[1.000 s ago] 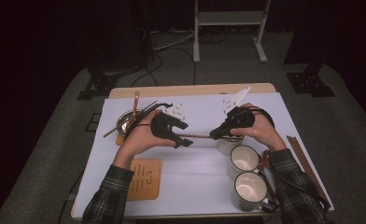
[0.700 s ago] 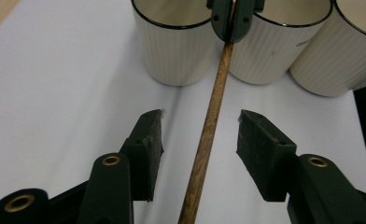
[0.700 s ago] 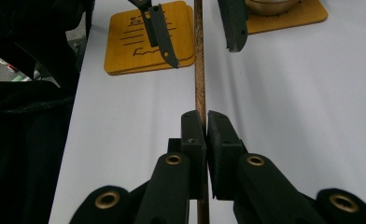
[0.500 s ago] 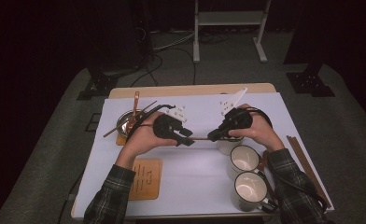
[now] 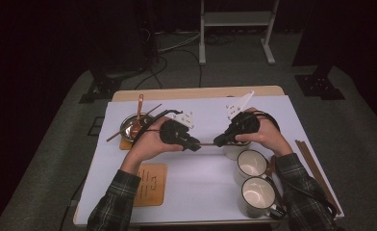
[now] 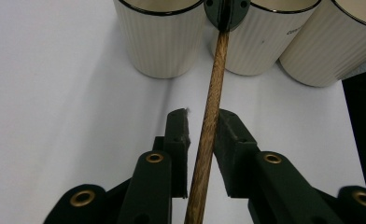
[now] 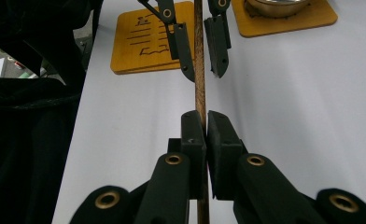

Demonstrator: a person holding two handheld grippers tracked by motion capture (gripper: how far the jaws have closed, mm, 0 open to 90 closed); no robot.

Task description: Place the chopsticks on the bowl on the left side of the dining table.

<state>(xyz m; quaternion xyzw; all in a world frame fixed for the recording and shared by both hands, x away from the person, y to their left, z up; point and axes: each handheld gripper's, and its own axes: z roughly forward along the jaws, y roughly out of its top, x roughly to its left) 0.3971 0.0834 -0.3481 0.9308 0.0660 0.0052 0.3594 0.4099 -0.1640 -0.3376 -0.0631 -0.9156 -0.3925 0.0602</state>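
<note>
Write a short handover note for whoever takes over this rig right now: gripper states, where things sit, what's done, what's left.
Right hand-held gripper: shut on one end of the wooden stick, held above the table.
Left hand-held gripper: jaws have just been closing around the stick's other end; small gaps remain, no firm grip yet.
Three cream mugs stand by the right hand; metal bowl on its coaster far left.
Done: stick lifted, presented across.
Left: finish the left grip, probably then release the right.

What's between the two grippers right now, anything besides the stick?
Only the wooden stick spans from the left gripper to the right gripper, above bare white table cover. The high view and the right gripper view show this.
</note>
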